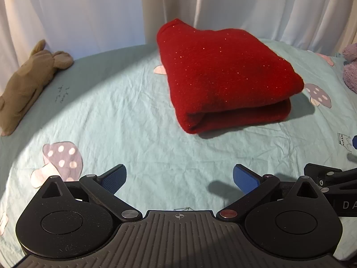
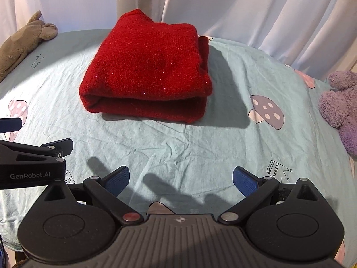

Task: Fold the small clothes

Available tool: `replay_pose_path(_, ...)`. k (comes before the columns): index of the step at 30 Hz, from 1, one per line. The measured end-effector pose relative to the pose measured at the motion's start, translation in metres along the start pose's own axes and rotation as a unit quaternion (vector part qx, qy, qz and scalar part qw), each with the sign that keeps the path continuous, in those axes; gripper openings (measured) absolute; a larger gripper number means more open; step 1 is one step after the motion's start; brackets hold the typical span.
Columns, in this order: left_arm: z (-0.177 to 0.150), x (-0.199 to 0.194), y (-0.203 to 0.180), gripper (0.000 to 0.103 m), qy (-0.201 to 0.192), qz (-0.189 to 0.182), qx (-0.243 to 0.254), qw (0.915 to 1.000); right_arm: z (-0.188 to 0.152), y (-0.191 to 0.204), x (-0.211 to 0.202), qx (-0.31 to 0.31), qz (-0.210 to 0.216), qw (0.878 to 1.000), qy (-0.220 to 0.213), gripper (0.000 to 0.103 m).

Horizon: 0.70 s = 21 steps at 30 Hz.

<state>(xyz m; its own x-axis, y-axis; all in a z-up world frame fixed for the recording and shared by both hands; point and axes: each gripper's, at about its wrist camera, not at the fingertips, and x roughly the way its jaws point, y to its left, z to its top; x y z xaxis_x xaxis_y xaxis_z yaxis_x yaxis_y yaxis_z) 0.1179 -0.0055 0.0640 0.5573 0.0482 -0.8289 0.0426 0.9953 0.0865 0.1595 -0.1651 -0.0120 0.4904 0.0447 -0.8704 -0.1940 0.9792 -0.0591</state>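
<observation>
A red glittery knit garment [image 1: 225, 73] lies folded in a thick rectangle on the light teal sheet [image 1: 125, 116]; it also shows in the right wrist view [image 2: 147, 73], with its folded edge toward me. My left gripper [image 1: 179, 179] is open and empty, held above the sheet short of the garment. My right gripper [image 2: 180, 181] is open and empty too, also short of the garment. The left gripper's body shows at the left edge of the right wrist view [image 2: 33, 163].
A brown plush toy [image 1: 29, 82] lies at the far left edge of the sheet. A purple plush toy [image 2: 341, 107] sits at the right. White curtains [image 1: 89, 11] hang behind. The sheet carries mushroom prints [image 2: 265, 111].
</observation>
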Motion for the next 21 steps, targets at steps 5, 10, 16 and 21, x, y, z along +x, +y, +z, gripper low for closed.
replay_pose_path(5, 0.0010, 0.0007, 0.0014, 0.103, 0.002, -0.004, -0.003, 1.0000, 0.0008, 0.0001, -0.0011, 0.004, 0.000, 1.000, -0.002, 0.099)
replay_pose_path(10, 0.0009, 0.0003, 0.0002, 0.103, 0.003, -0.005, -0.003, 1.0000, 0.0014, 0.0002, -0.0015, 0.006, 0.000, 1.000, -0.003, 0.099)
replay_pose_path(16, 0.0008, -0.0004, -0.0004, 0.103, 0.002, -0.004, -0.004, 1.0000, 0.0011, 0.0021, -0.0023, 0.005, 0.000, 1.000, -0.004, 0.099)
replay_pose_path(21, 0.0012, -0.0008, 0.0007, 0.103, 0.002, -0.002, -0.005, 1.0000, 0.0016, 0.0026, -0.0025, 0.004, 0.002, 1.000, -0.006, 0.099)
